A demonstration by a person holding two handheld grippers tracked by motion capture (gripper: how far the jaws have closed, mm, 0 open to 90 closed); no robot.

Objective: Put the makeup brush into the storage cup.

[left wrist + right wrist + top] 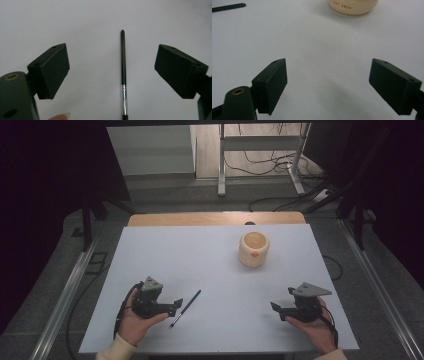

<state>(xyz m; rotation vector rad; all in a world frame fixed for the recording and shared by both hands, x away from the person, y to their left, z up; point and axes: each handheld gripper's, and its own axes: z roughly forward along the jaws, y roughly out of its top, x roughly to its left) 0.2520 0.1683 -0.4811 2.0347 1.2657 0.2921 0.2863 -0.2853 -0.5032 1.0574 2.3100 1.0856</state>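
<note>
a thin black brush lies flat on the white table. it has a black handle, a shiny silver band and a small dark tip. the tip end is nearer the person, and the handle end points away toward the cup.

the left claw is just beside the brush, on the side away from the cup. a hand holds it low over the table. in the left gripper view the brush lies between the two black jaws, closer to the jaw on the right of that view. the jaws are spread wide and touch nothing. a fingertip peeks in at the bottom of that view.

the right claw is well apart from the brush, on the other side of the table, and it points toward the brush. another hand holds it. its jaws are spread wide too, with bare table between them.

the cup is a pale, round one with a small red mark on its side. it stands upright, far past the brush. in the right gripper view the cup sits at the top, with small red letters on it, and the end of the brush shows at the top left.
</note>
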